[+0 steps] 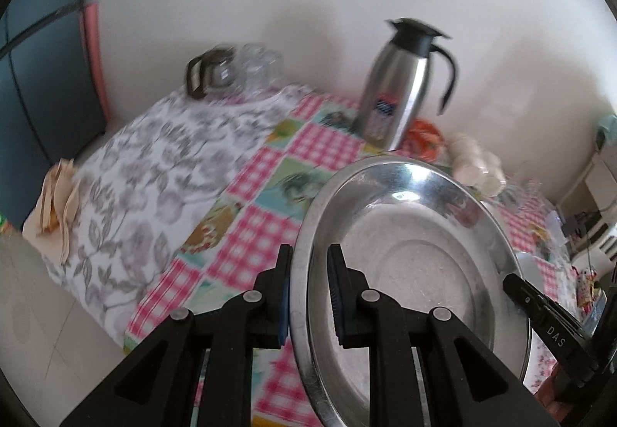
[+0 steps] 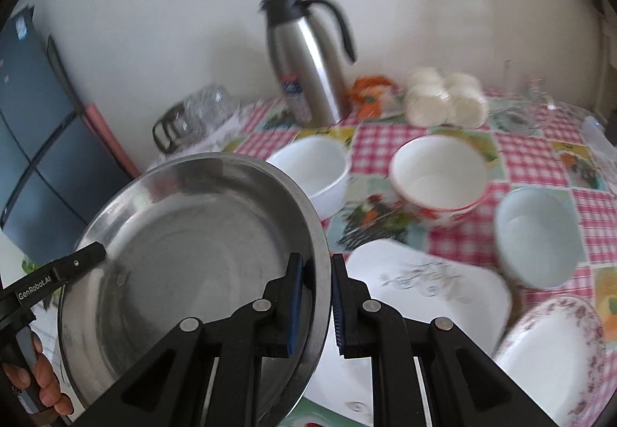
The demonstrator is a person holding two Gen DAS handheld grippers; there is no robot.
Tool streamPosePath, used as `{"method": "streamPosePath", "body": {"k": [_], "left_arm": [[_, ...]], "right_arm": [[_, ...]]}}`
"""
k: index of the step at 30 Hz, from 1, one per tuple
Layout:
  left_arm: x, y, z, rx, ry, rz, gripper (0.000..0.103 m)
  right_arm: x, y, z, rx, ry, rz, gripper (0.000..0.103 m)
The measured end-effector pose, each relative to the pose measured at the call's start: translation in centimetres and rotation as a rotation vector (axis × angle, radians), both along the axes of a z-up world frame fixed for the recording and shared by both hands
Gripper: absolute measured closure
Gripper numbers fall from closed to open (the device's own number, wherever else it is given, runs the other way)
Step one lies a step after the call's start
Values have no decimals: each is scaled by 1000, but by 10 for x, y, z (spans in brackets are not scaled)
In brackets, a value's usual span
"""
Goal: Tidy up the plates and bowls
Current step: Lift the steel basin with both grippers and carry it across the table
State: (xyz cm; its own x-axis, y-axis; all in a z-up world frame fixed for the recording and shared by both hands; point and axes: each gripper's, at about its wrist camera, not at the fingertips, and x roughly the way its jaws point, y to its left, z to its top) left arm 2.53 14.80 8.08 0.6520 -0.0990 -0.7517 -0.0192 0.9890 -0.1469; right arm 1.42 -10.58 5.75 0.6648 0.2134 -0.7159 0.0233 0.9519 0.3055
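Note:
A round steel plate (image 1: 416,265) is held tilted above the table by both grippers. My left gripper (image 1: 310,269) is shut on its left rim. My right gripper (image 2: 316,280) is shut on its right rim (image 2: 193,257). In the right wrist view, a white bowl (image 2: 316,172), a red-rimmed bowl (image 2: 439,176) and a pale blue bowl (image 2: 536,234) stand on the table. A square white plate (image 2: 424,296) and a floral round plate (image 2: 555,357) lie nearer.
A steel thermos jug (image 1: 401,83) (image 2: 308,60) stands by the wall. Glassware with a dark-handled carafe (image 1: 227,72) sits at the back left. White cups (image 2: 443,99) and clear glasses (image 2: 536,95) sit at the back. A dark cabinet (image 1: 42,80) is on the left.

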Motion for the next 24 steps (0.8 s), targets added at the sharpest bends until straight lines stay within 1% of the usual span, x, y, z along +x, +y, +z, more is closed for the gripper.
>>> {"method": "streamPosePath", "body": {"k": [7, 13, 18, 24], "left_arm": [[-3, -61, 26, 11, -36, -93, 85], [-6, -112, 31, 30, -39, -162, 85], [-6, -148, 26, 32, -19, -204, 85], [-3, -177, 11, 28, 12, -240, 85]], "right_arm": [[-22, -60, 27, 37, -71, -108, 88], [-45, -111, 38, 46, -105, -205, 88], [-59, -143, 33, 67, -102, -279, 88], [-66, -175, 18, 67, -60, -344, 88]]}}
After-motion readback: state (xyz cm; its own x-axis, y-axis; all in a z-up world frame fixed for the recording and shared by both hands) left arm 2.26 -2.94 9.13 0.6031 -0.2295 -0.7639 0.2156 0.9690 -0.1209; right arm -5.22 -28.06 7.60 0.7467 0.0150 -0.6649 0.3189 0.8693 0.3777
